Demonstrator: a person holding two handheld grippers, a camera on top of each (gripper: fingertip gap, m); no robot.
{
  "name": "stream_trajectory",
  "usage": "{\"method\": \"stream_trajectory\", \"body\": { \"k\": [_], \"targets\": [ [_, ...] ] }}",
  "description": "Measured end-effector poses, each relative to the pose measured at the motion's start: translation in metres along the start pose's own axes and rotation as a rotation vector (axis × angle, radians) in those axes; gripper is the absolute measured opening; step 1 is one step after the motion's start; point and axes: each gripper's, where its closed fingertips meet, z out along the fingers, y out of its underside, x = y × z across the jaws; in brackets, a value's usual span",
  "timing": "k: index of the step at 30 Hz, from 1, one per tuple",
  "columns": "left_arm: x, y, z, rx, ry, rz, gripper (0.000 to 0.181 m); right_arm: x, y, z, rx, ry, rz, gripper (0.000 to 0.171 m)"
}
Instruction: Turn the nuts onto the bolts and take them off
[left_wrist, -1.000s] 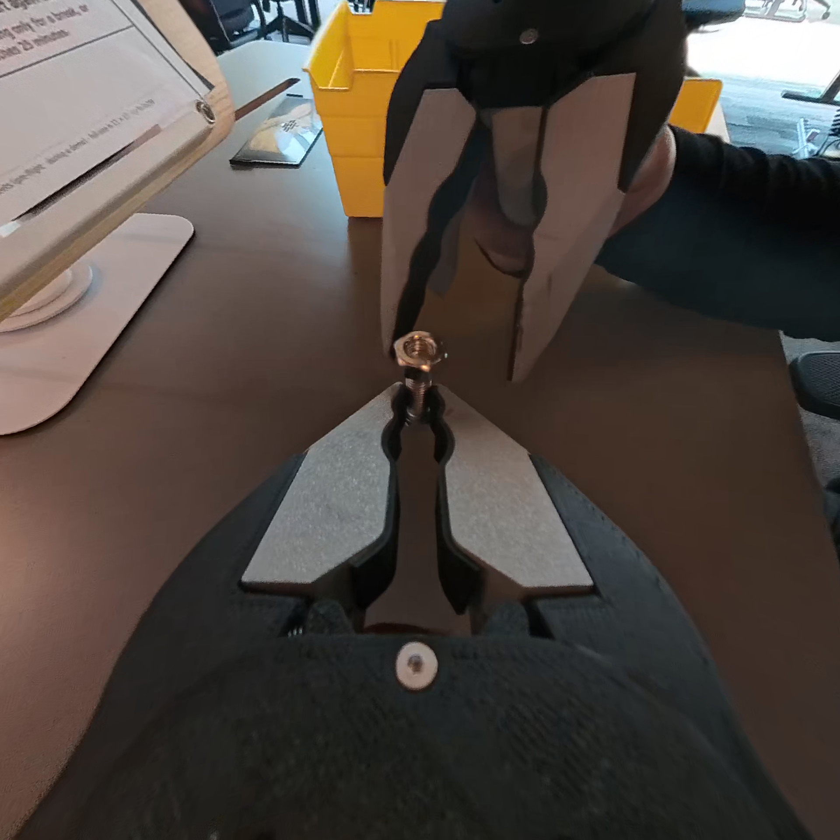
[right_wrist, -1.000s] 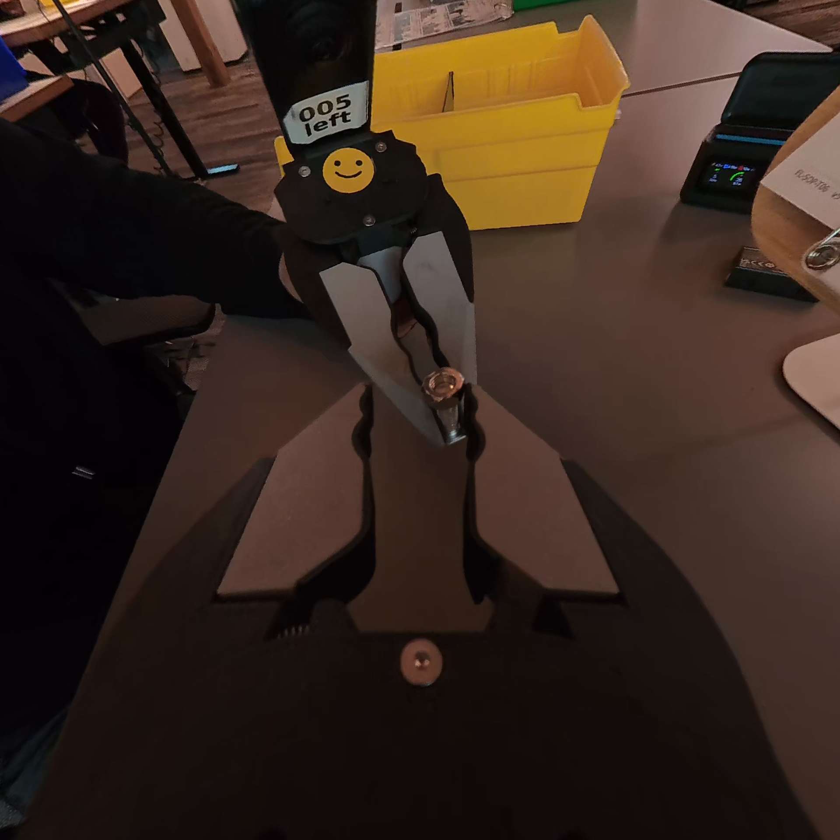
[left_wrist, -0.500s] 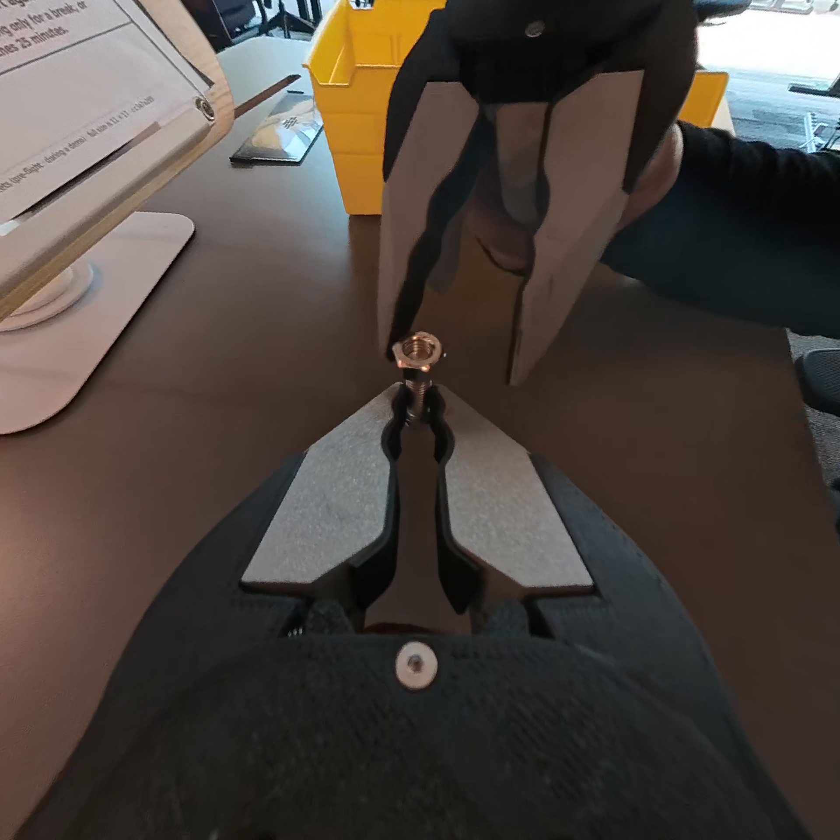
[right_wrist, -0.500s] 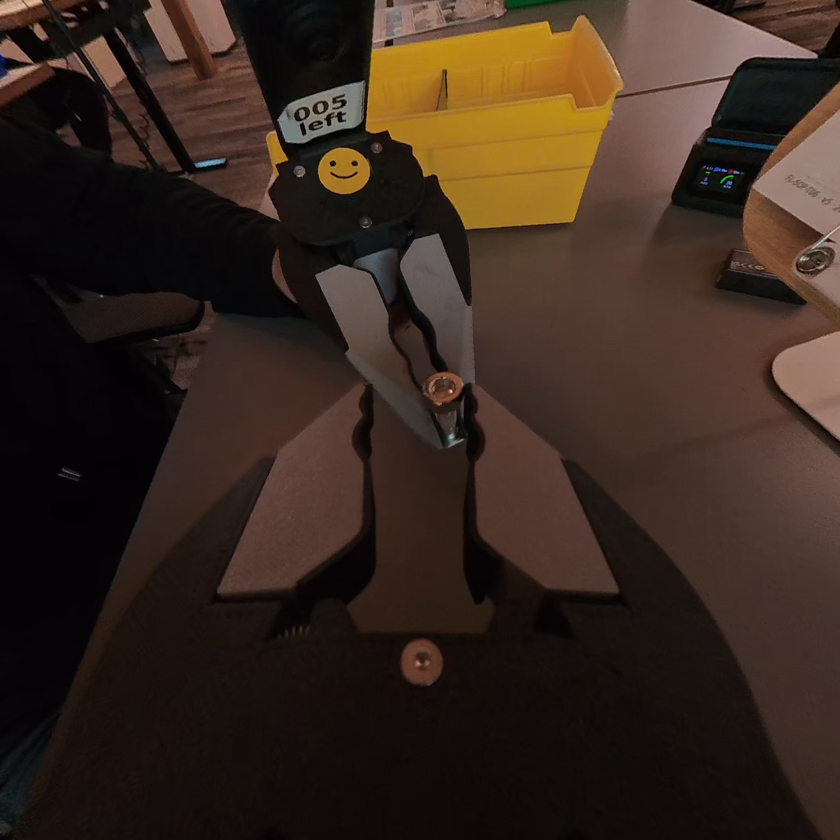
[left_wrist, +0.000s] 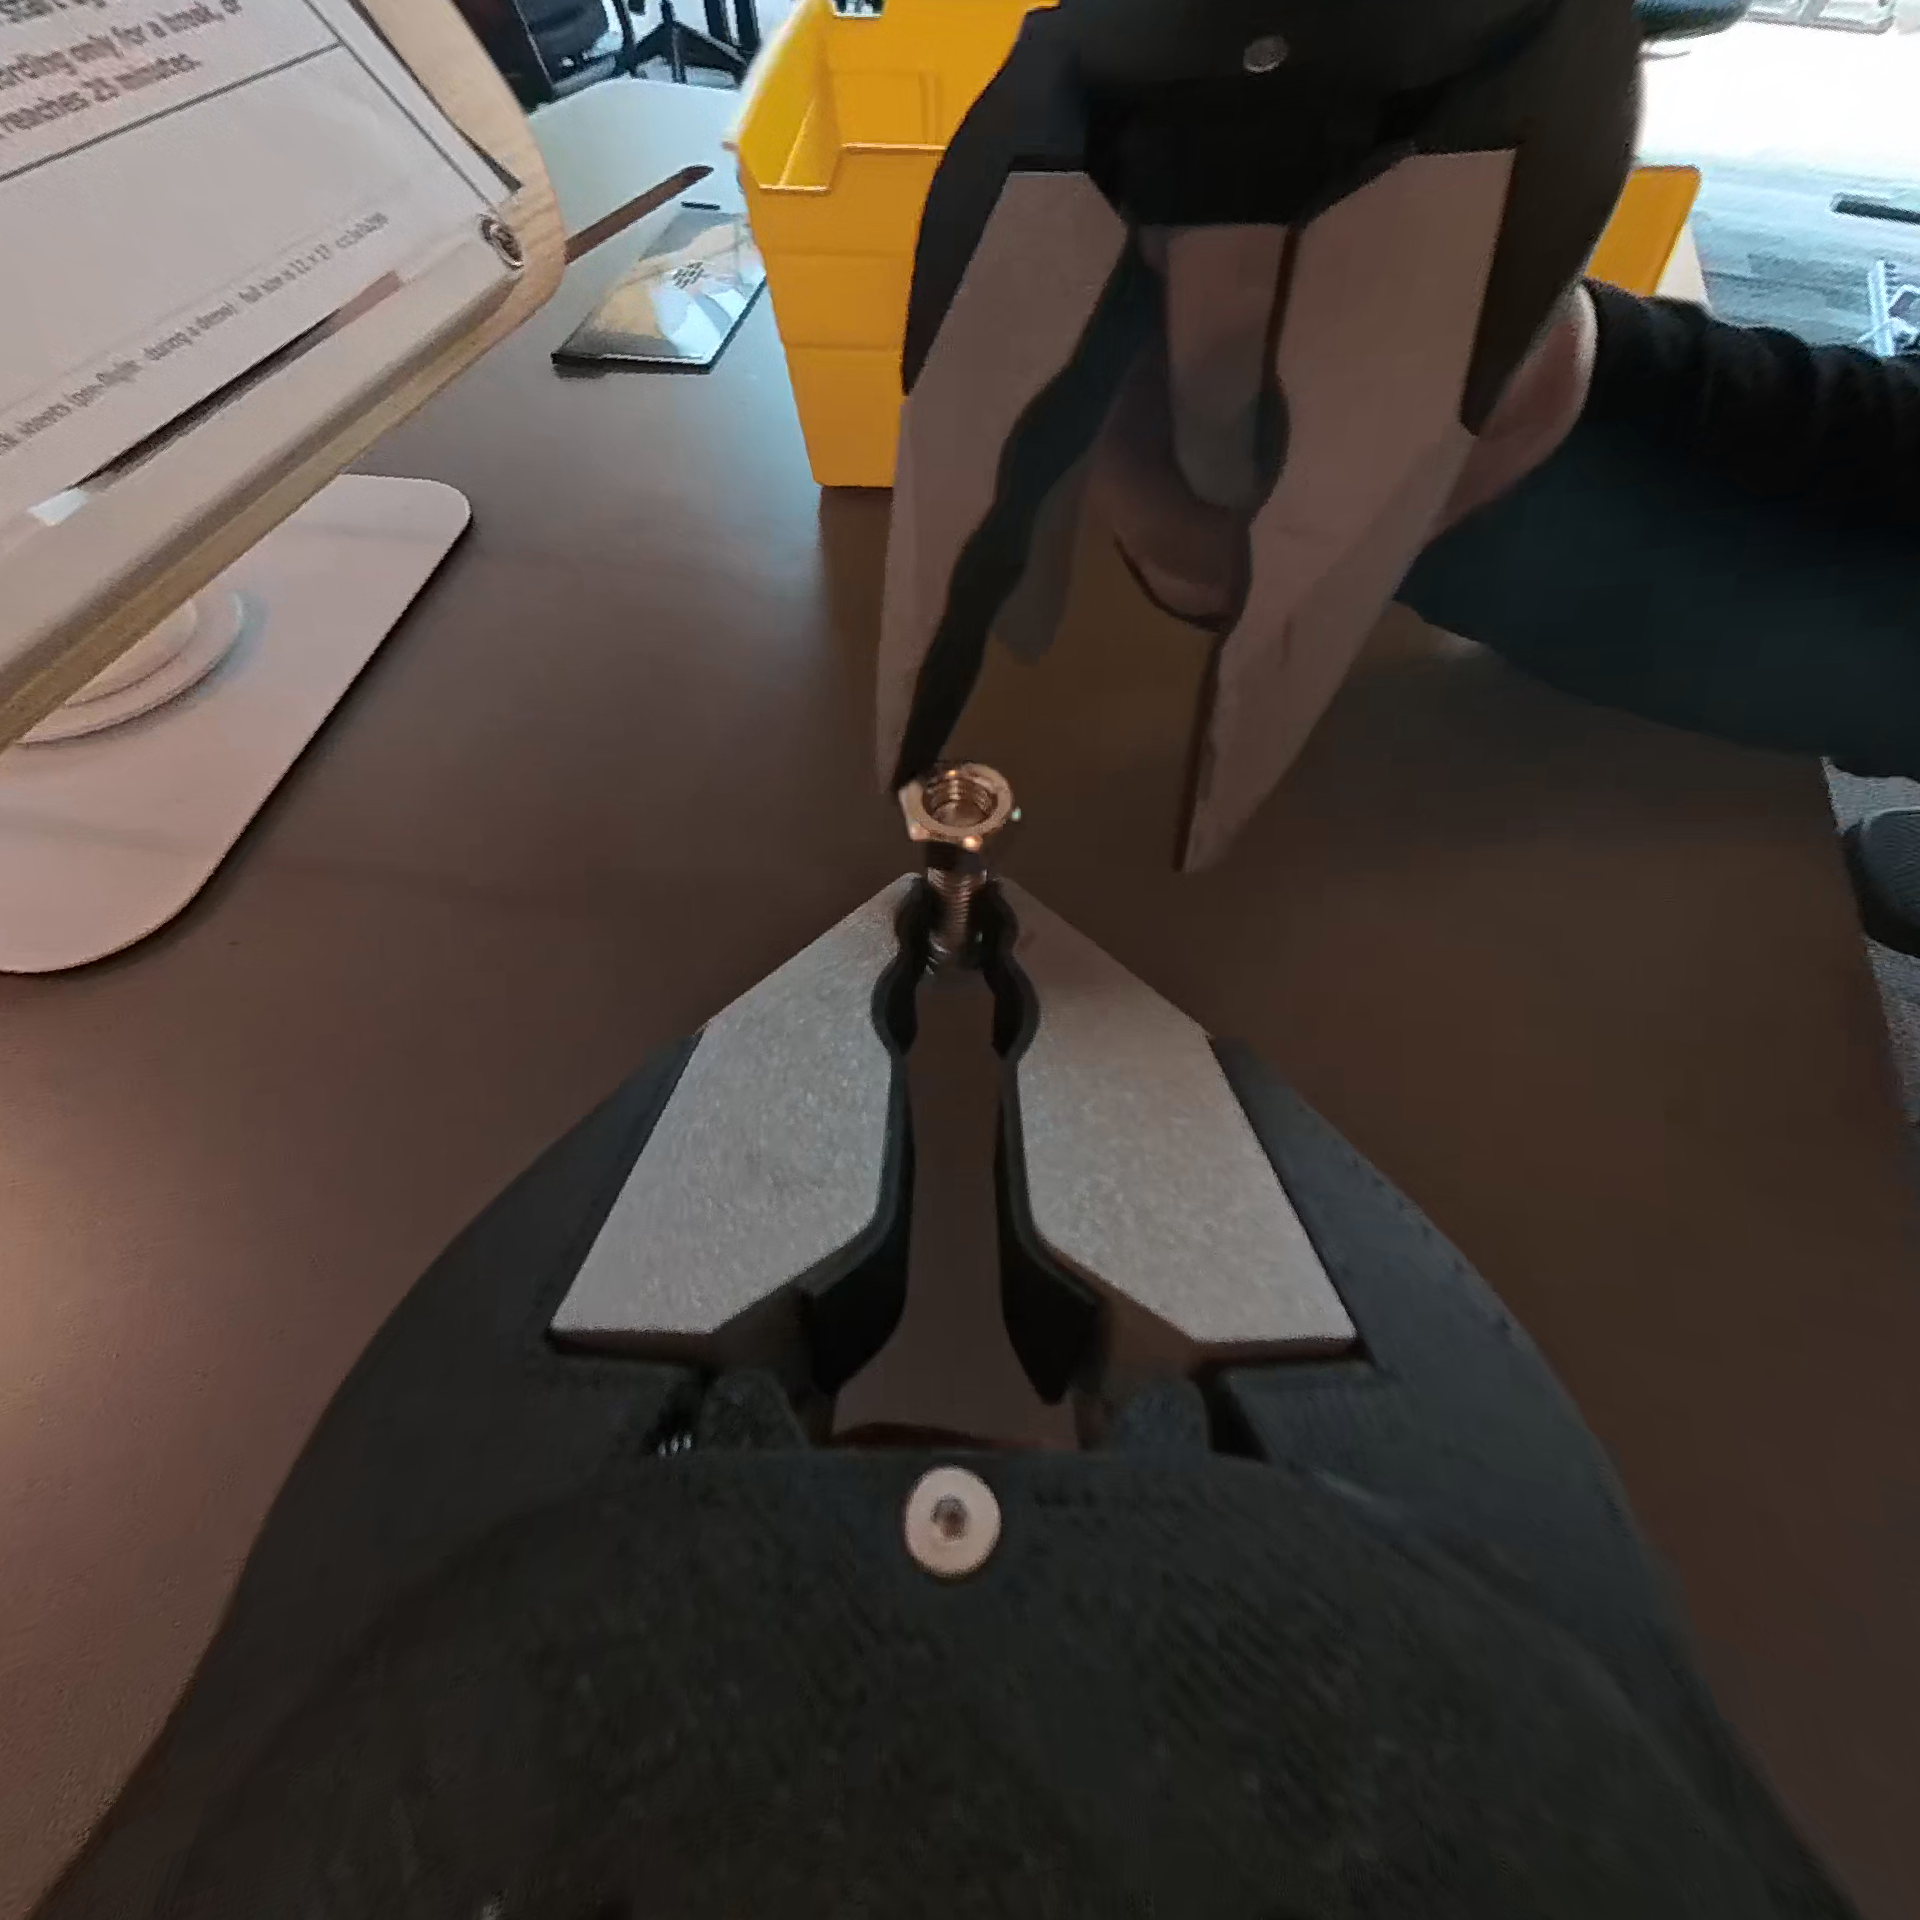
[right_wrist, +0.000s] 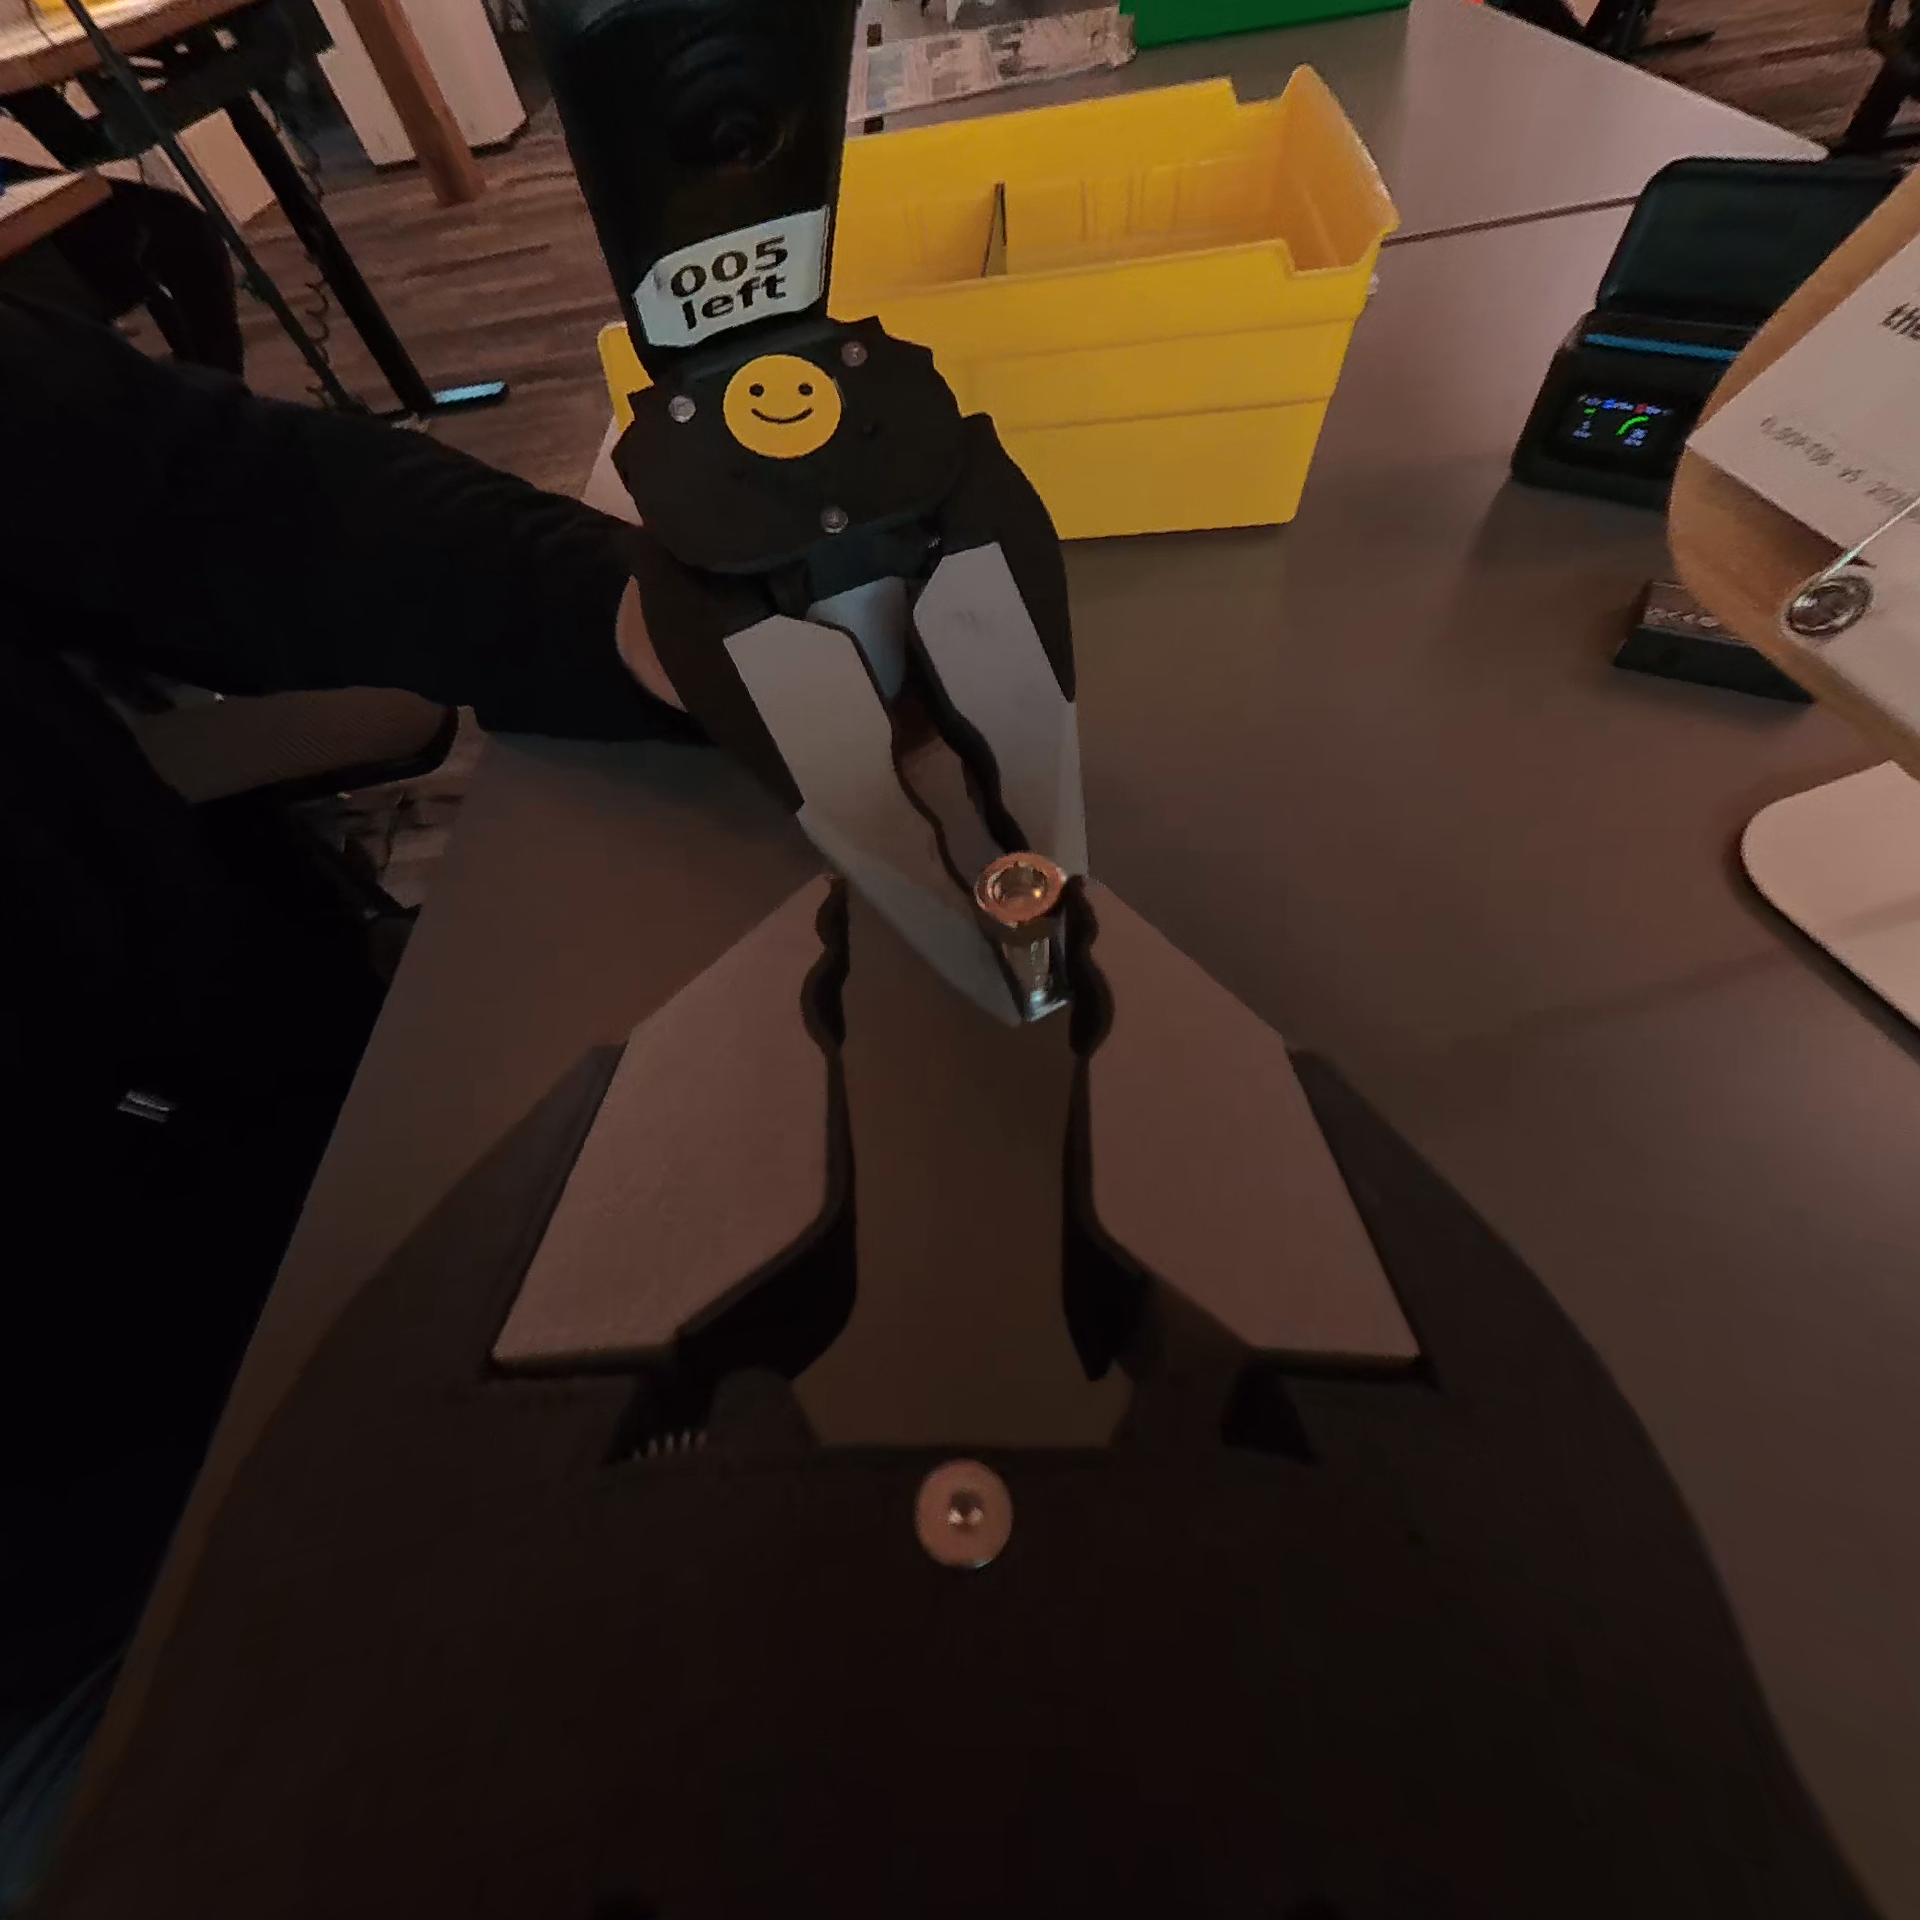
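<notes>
The dark table (left_wrist: 416, 1039) carries a yellow bin (right_wrist: 1143, 343) at the back. Above it, the right gripper (left_wrist: 1039, 821) is spread wide, w/ the nut (left_wrist: 958, 815) between its tips. The left gripper (left_wrist: 954, 935) is clenched on the bolt (left_wrist: 953, 904), nut at its end.

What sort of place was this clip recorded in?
Probably an office or lab workspace, not a home. The work happens on a dark desk with a yellow parts bin, a clipboard on a white stand, and more desks behind.
</notes>
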Motion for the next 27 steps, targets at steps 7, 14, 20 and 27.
{"method": "stream_trajectory", "body": {
  "k": [7, 14, 20, 27],
  "targets": [
    [-0.007, -0.008, -0.008, 0.041, -0.014, -0.027, 0.008, 0.006, -0.014, -0.014, 0.08, 0.035, 0.004, 0.037],
    [0.014, -0.012, -0.001, 0.048, 0.019, 0.054, 0.008, -0.013, -0.014, -0.001, 0.079, -0.059, -0.021, 0.039],
    [-0.011, -0.014, -0.012, 0.074, -0.047, -0.028, 0.007, -0.003, -0.018, -0.018, 0.108, -0.018, -0.014, 0.027],
    [-0.001, -0.016, -0.01, 0.085, -0.009, -0.043, 0.008, 0.004, -0.028, -0.012, 0.177, 0.006, 0.055, 0.044]
  ]
}}
